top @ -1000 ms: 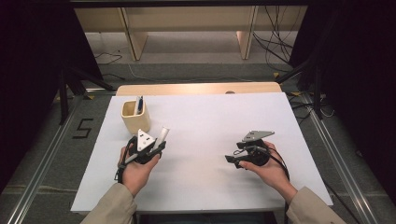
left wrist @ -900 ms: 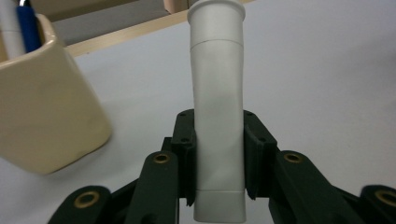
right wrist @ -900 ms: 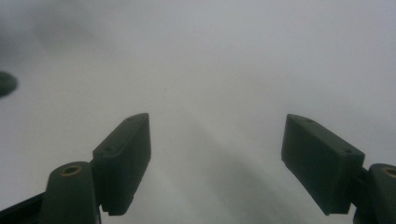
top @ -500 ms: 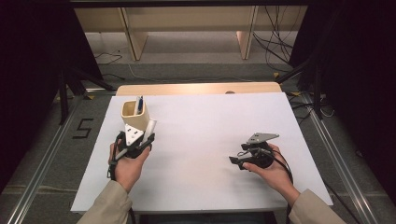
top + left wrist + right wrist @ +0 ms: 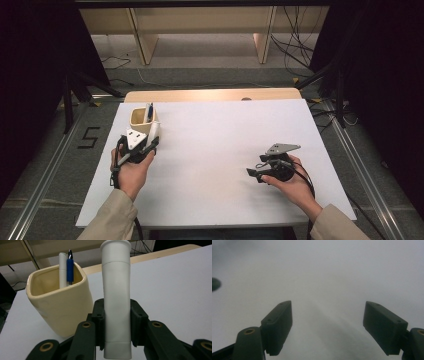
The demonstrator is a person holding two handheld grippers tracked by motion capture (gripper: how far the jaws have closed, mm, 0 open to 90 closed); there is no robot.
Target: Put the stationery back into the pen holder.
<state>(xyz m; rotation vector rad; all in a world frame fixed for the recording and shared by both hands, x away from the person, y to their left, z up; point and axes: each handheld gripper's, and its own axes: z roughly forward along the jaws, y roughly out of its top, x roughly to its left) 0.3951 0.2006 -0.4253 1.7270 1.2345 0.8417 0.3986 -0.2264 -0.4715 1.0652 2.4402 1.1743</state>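
Observation:
My left gripper [image 5: 117,322] is shut on a white tube [image 5: 116,297], which stands upright between its jaws with the cap end up. Just left of the tube sits a cream square cup [image 5: 58,303] holding a blue pen [image 5: 70,268] and a white pen [image 5: 62,270]. In the high view the left gripper [image 5: 148,141] hovers right beside the cup [image 5: 142,120] at the table's left, the tube [image 5: 154,131] touching or nearly touching its wall. My right gripper [image 5: 256,173] stays low over the white tabletop at the right. Its jaws [image 5: 327,327] stand wide open with nothing between them.
The white tabletop [image 5: 215,140] ends in a wooden strip [image 5: 210,95] at the far edge. Wooden shelving legs [image 5: 145,40] and cables [image 5: 295,45] lie on the floor beyond. Dark curtains flank both sides.
My left hand has carried the tube leftward and away from me, up to the cup's side. The right hand has drifted slightly to the right.

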